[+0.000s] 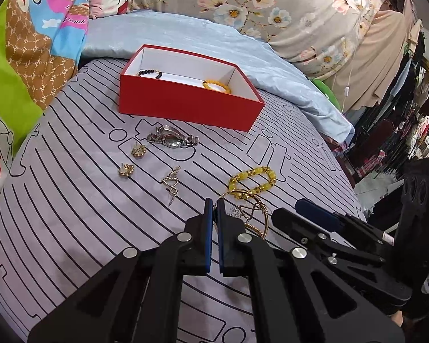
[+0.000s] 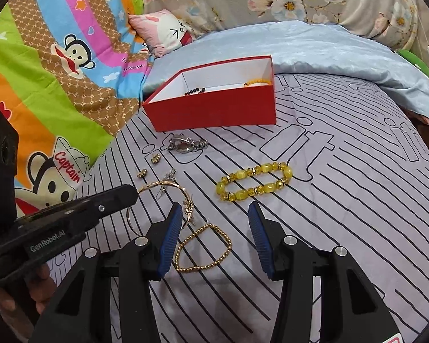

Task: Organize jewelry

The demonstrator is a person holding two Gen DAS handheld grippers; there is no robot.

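Observation:
A red box [image 1: 186, 105] [image 2: 214, 111] stands open on the striped bedsheet, with a black bead bracelet [image 1: 150, 73] and an orange bead bracelet [image 1: 217, 85] inside. My left gripper [image 1: 214, 204] [image 2: 133, 195] is shut on the rim of a thin gold bangle [image 1: 256, 210] [image 2: 160, 184]. The right gripper [image 2: 214, 206] [image 1: 286, 207] is open just above the sheet. A gold bead bracelet [image 2: 203, 248] lies between its pads, untouched. Just beyond its tips lies a yellow bead bracelet [image 2: 254, 181] [image 1: 251, 181].
In front of the box lie a silver watch [image 1: 171, 138] [image 2: 187, 145], two small gold earrings [image 1: 138, 151] [image 1: 126, 169] and a thin sparkly pendant piece [image 1: 172, 184]. A pale blue quilt [image 1: 203, 40] sits behind the box, cartoon bedding [image 2: 57, 57] to the left.

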